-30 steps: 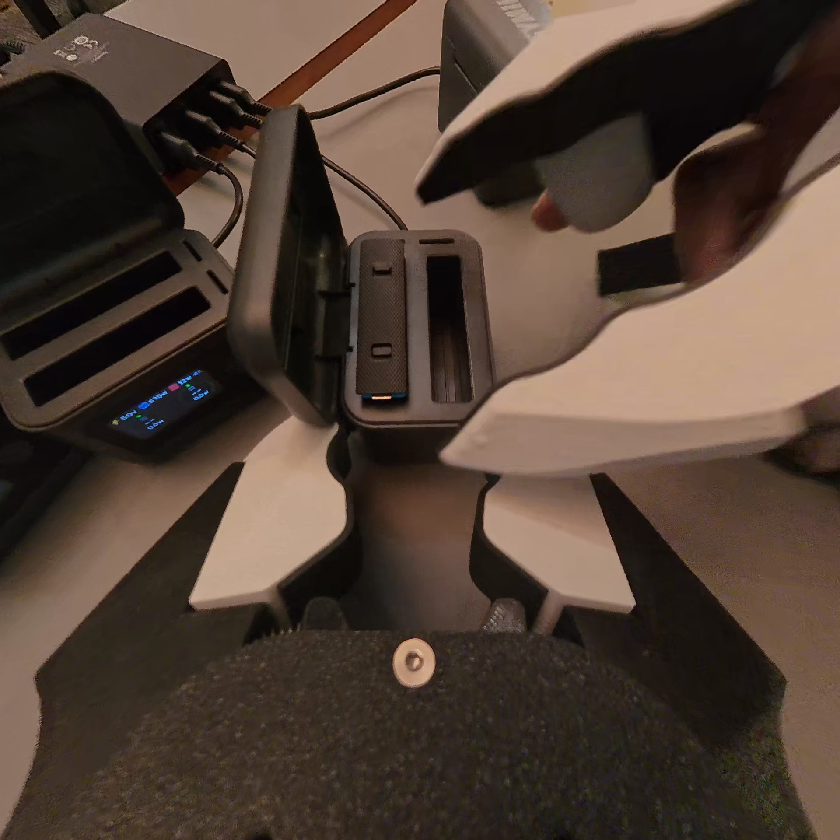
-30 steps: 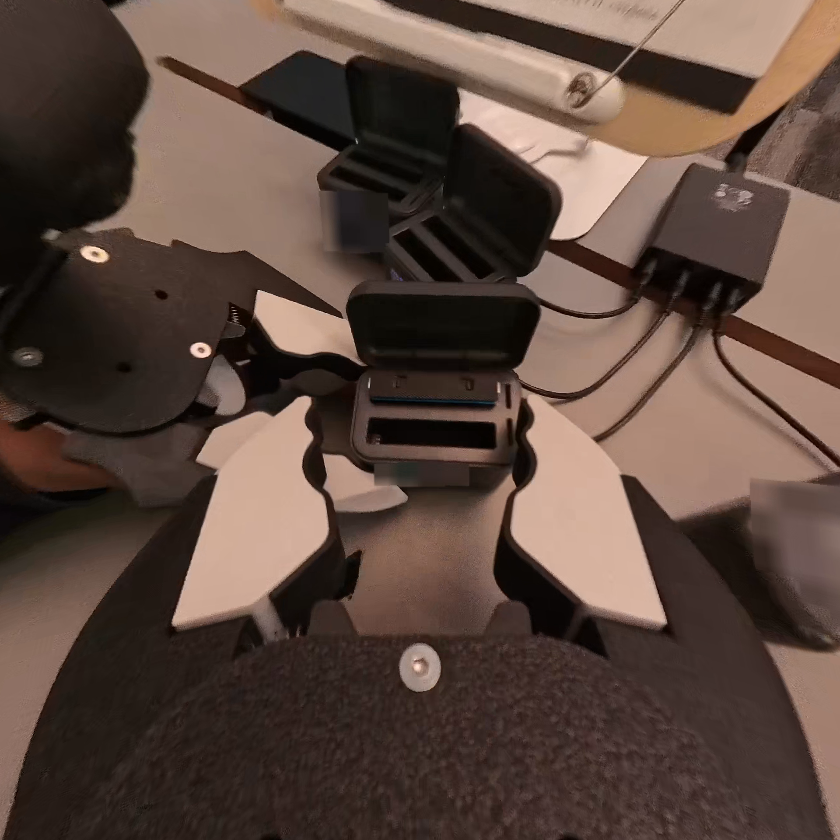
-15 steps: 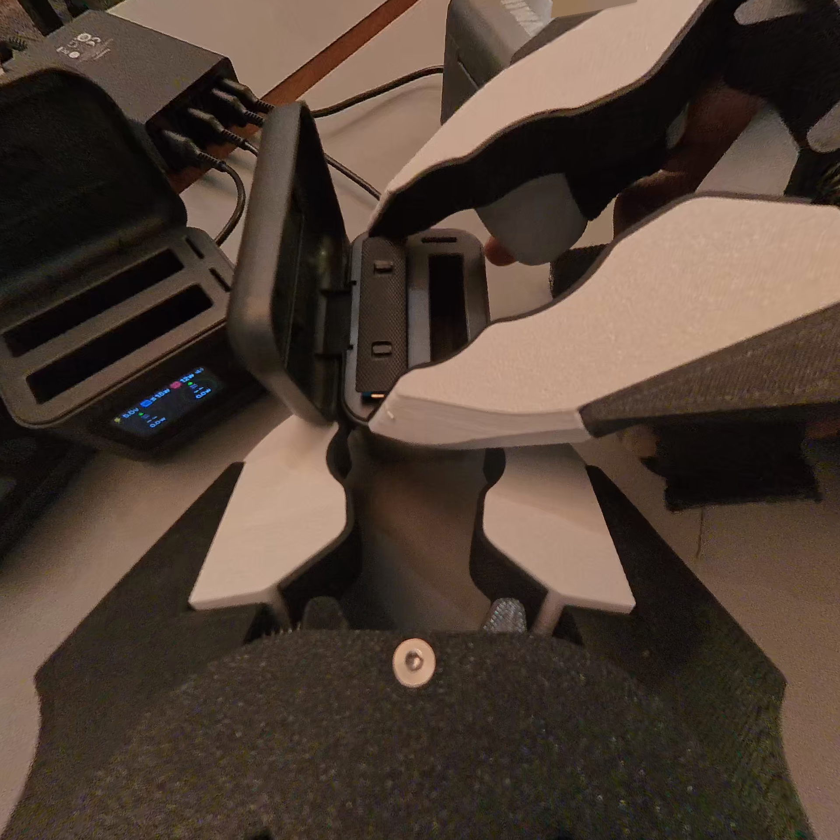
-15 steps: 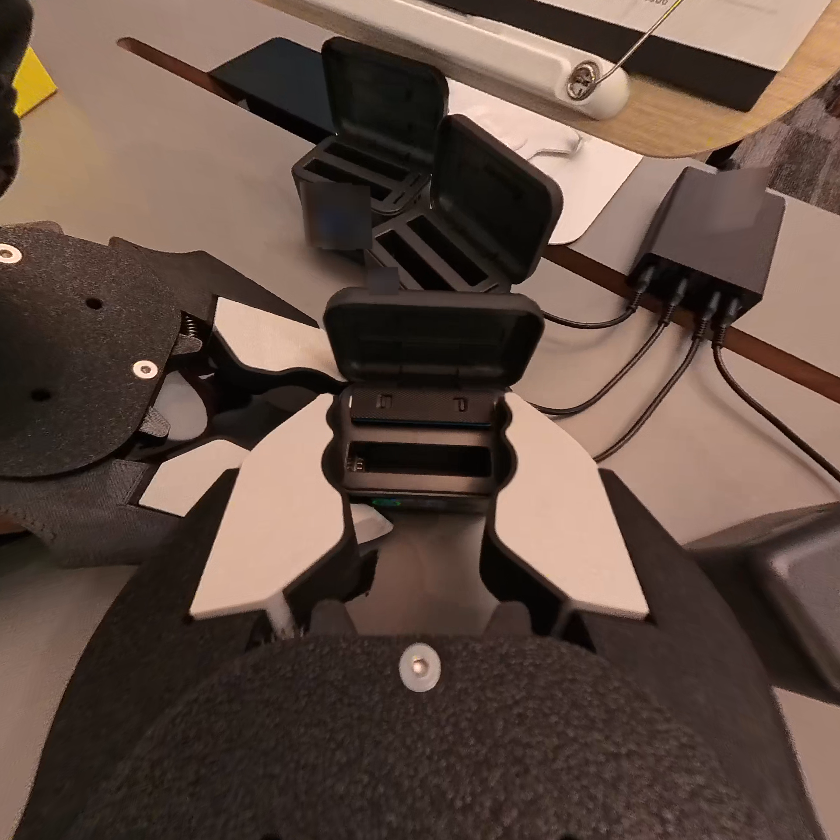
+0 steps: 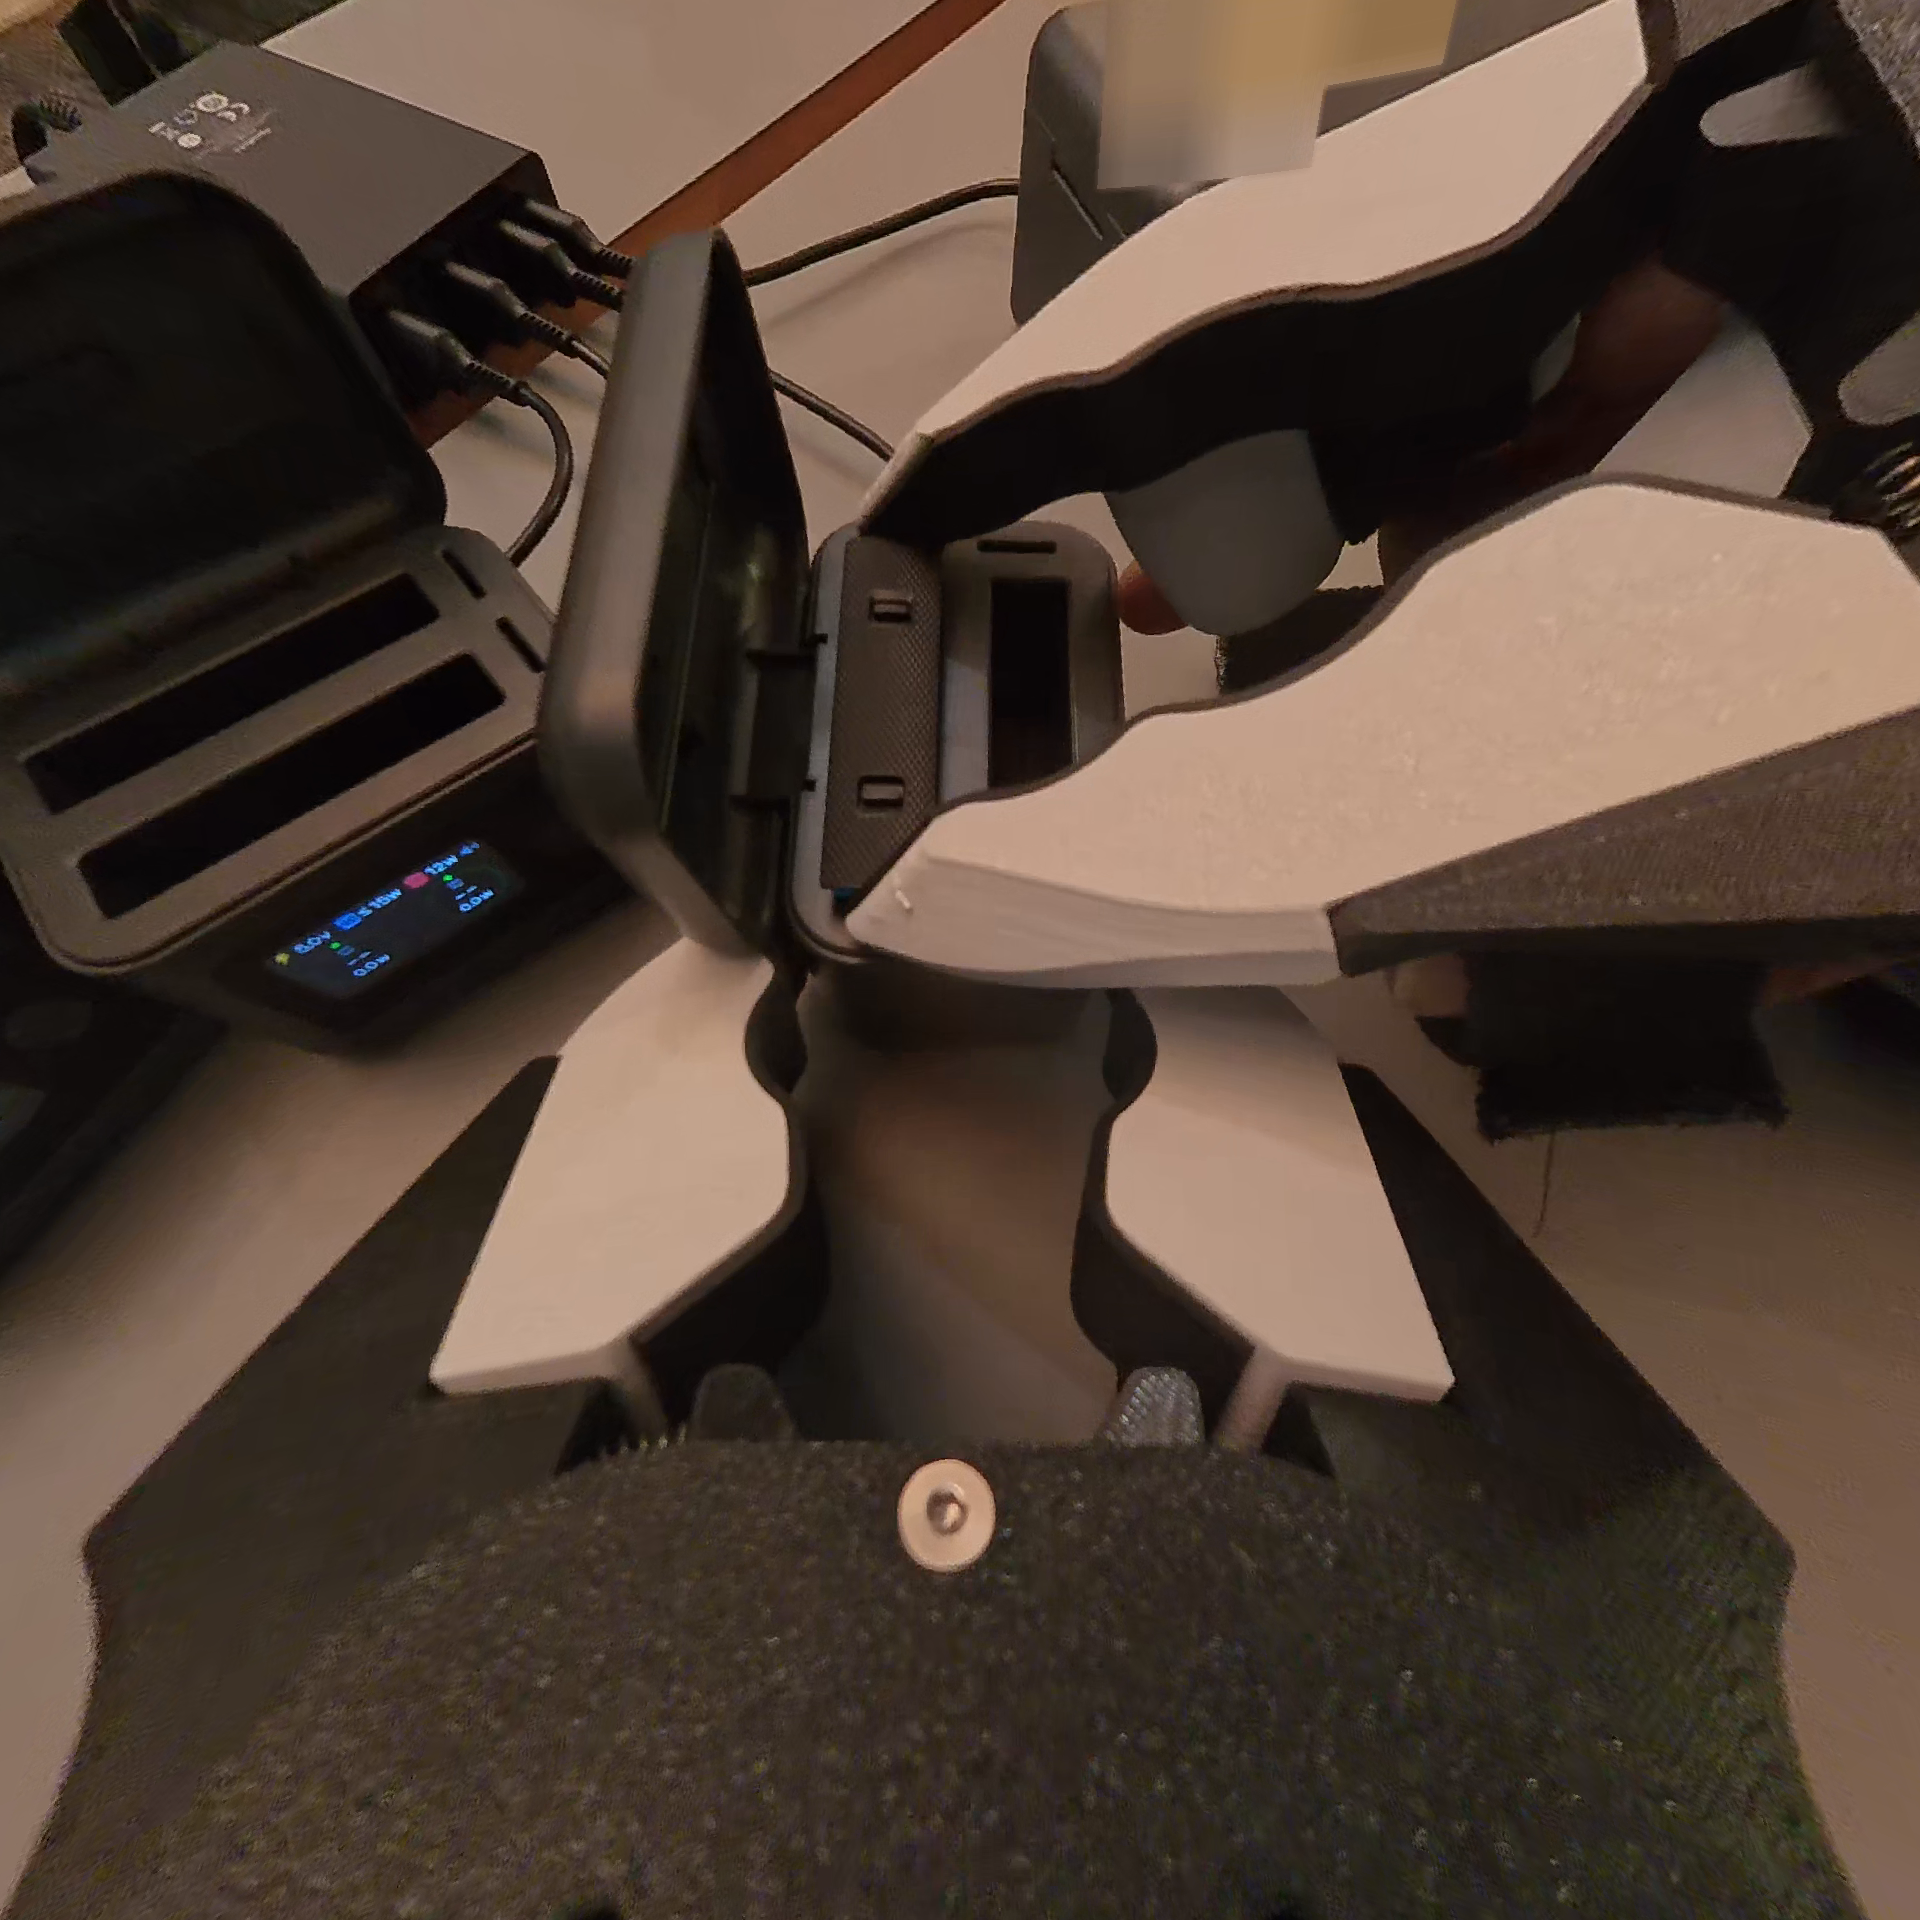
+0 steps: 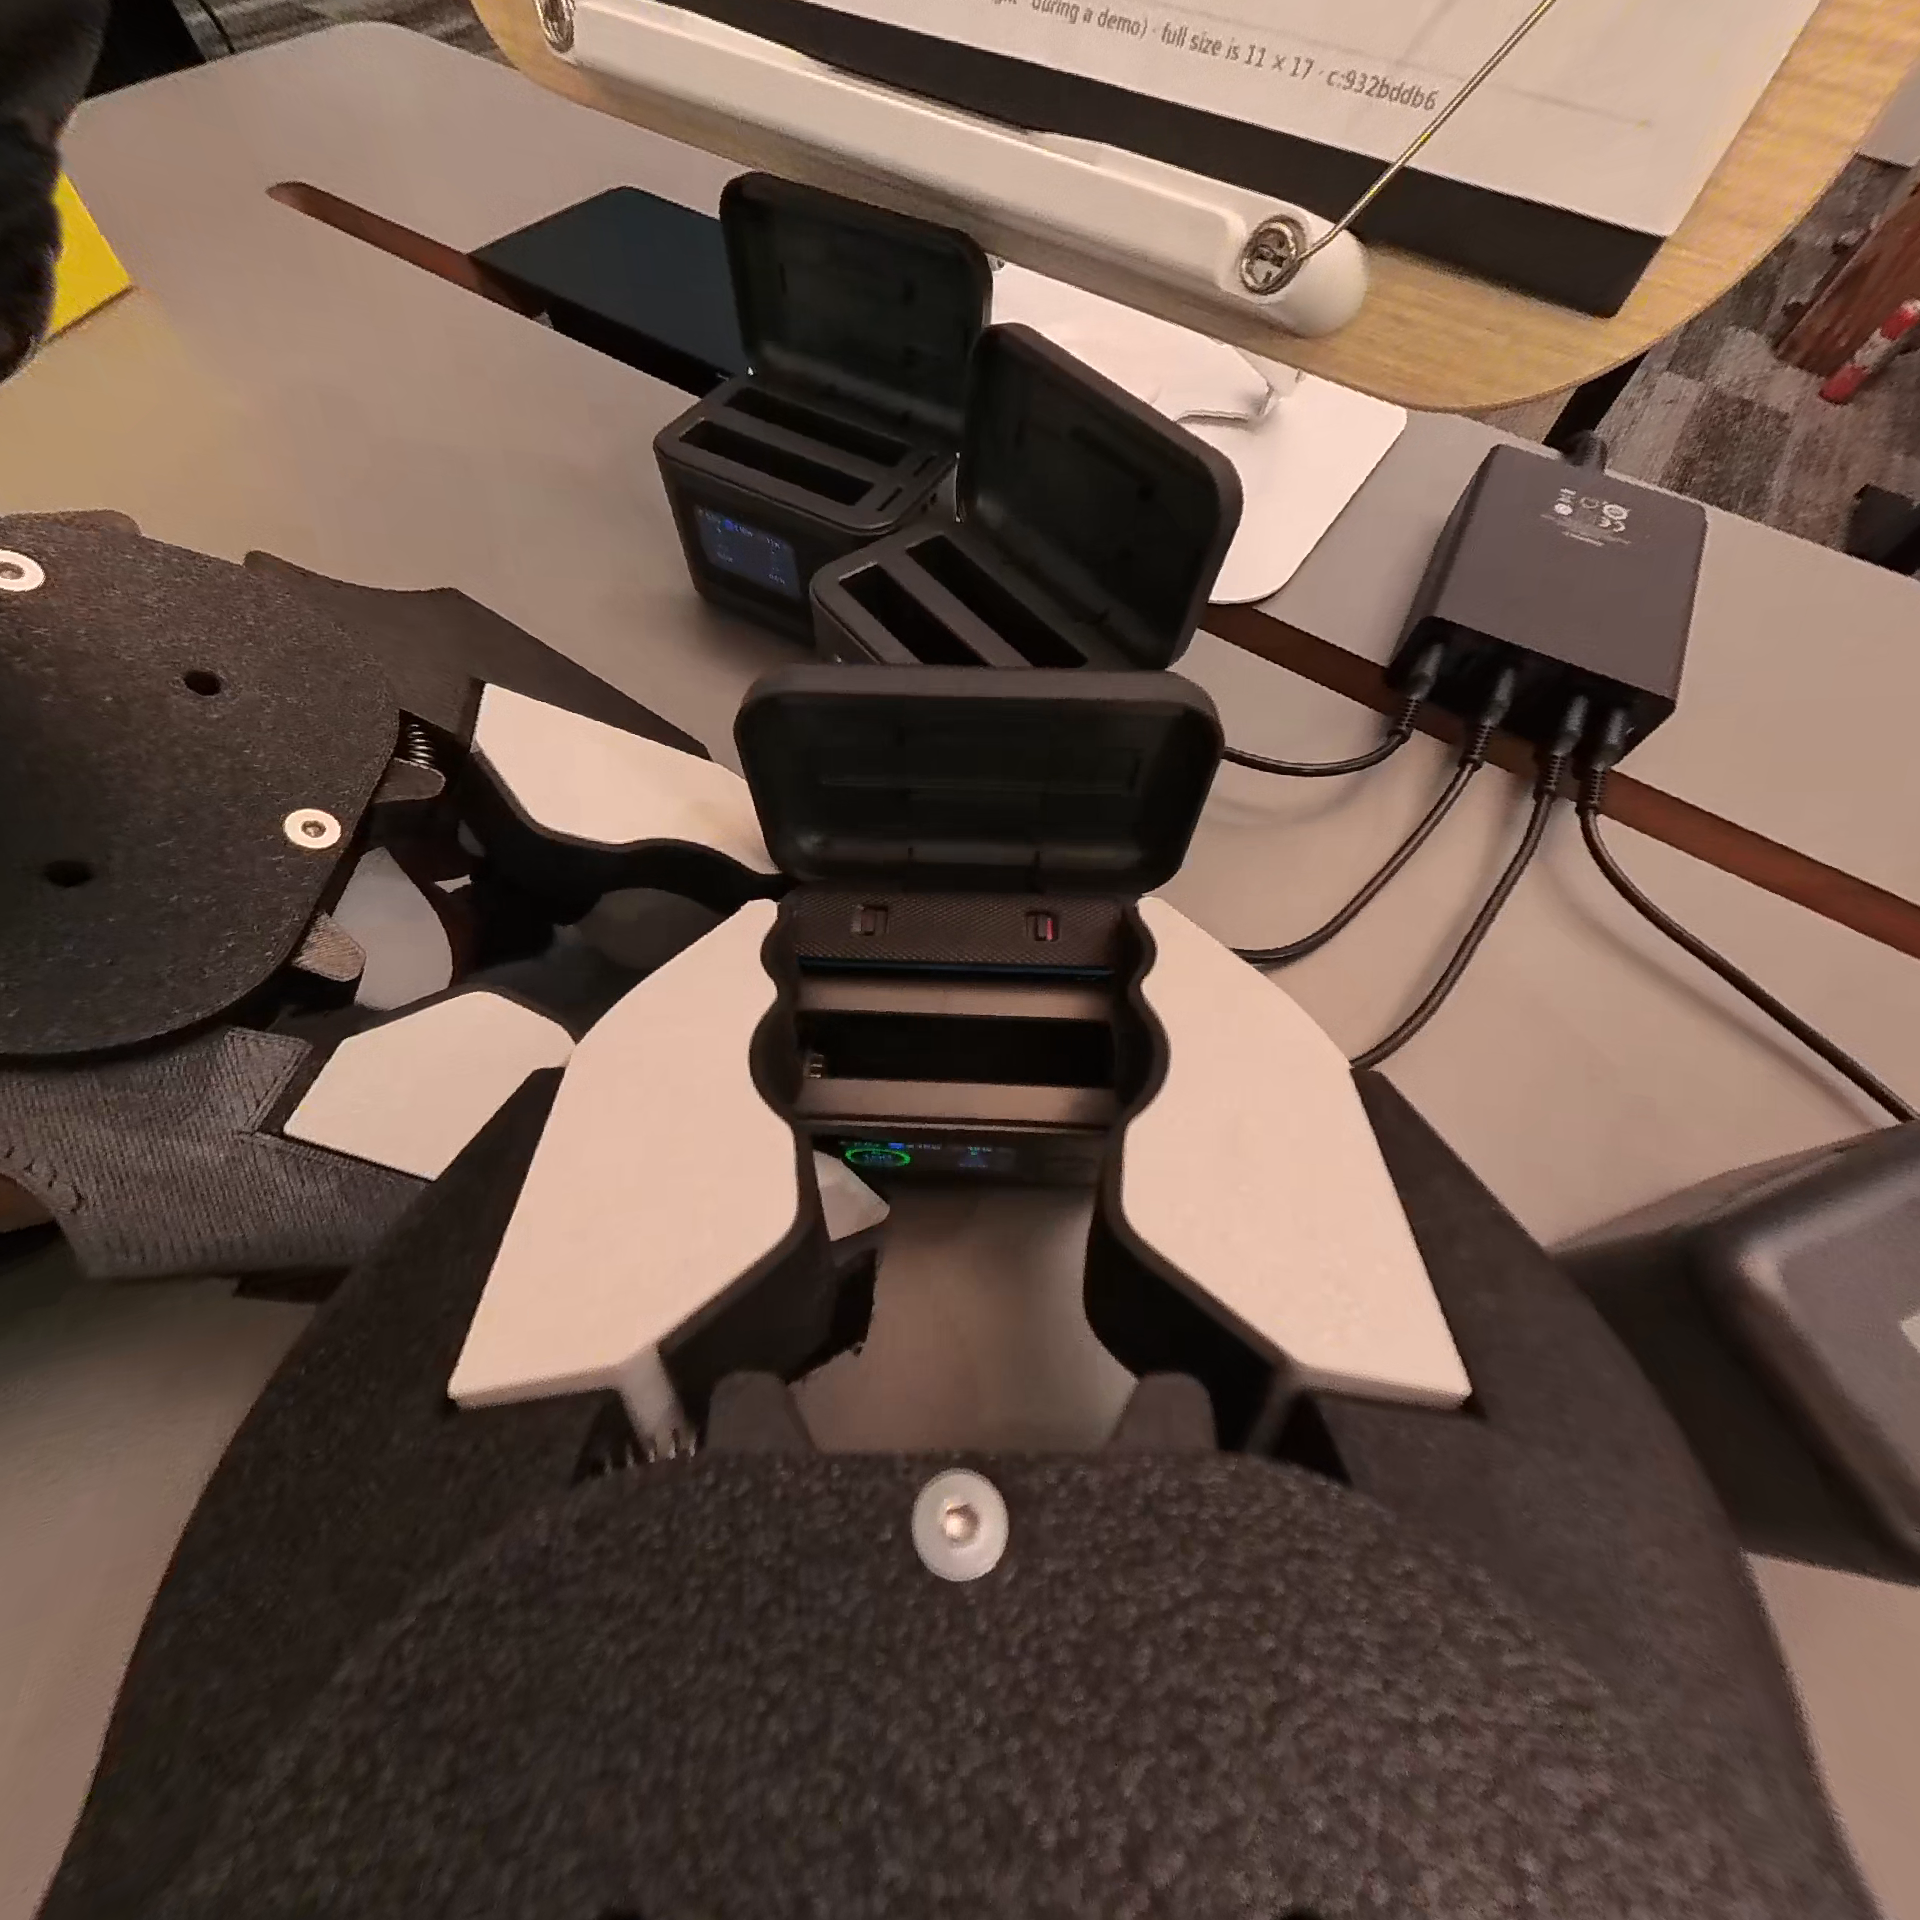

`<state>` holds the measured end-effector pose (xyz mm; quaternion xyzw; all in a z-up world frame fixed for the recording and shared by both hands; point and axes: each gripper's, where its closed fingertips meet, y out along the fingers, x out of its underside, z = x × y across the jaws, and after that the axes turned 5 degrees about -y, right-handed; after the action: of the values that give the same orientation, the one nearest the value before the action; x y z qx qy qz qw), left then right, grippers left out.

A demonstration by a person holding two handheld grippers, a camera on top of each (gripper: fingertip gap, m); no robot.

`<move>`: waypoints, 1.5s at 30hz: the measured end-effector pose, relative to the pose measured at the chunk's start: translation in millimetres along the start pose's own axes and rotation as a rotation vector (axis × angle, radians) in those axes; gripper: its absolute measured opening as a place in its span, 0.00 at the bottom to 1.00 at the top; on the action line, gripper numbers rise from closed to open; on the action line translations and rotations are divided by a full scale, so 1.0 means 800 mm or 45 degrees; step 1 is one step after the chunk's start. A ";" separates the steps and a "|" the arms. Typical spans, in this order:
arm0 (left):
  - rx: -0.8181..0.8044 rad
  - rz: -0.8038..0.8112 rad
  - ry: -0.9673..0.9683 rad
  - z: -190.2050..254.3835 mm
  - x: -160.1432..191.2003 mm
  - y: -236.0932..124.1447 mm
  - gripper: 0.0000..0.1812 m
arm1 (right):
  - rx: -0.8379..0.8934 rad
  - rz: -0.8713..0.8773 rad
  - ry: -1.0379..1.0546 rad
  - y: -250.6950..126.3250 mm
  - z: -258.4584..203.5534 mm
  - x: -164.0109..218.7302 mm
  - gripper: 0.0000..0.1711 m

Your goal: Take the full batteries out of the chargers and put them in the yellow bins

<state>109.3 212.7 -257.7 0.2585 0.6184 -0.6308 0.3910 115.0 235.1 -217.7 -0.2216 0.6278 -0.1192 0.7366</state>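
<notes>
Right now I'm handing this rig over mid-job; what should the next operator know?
Right tool: fingers at both ends of the battery in the near charger; firm grip unconfirmed.
Left tool: straddles that charger's base; contact unclear.
Done: the near charger's other slot is empty, as are both slots of the middle charger and the back charger.
Left: lift out this last visible battery and take it to a yellow bin, none clearly in view.

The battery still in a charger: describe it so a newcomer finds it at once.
On the grey table stand three open chargers in a row. Take the nearest charger, between the right tongs. Its far slot holds the black battery; every other slot is empty.
</notes>
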 end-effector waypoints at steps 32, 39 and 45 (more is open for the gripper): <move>0.015 0.001 -0.009 0.000 0.000 -0.001 0.31 | 0.547 0.552 0.195 -0.248 0.221 -0.091 0.34; 0.006 0.000 0.008 0.000 0.000 -0.001 0.31 | 0.880 0.285 0.369 -0.313 0.329 0.074 0.35; 0.001 0.000 0.012 0.000 0.000 -0.001 0.31 | 0.972 0.213 0.308 -0.296 0.326 0.110 0.34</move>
<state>108.6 212.8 -257.7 0.2616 0.6202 -0.6297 0.3878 410.8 34.5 -151.9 0.1353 0.6365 -0.3084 0.6939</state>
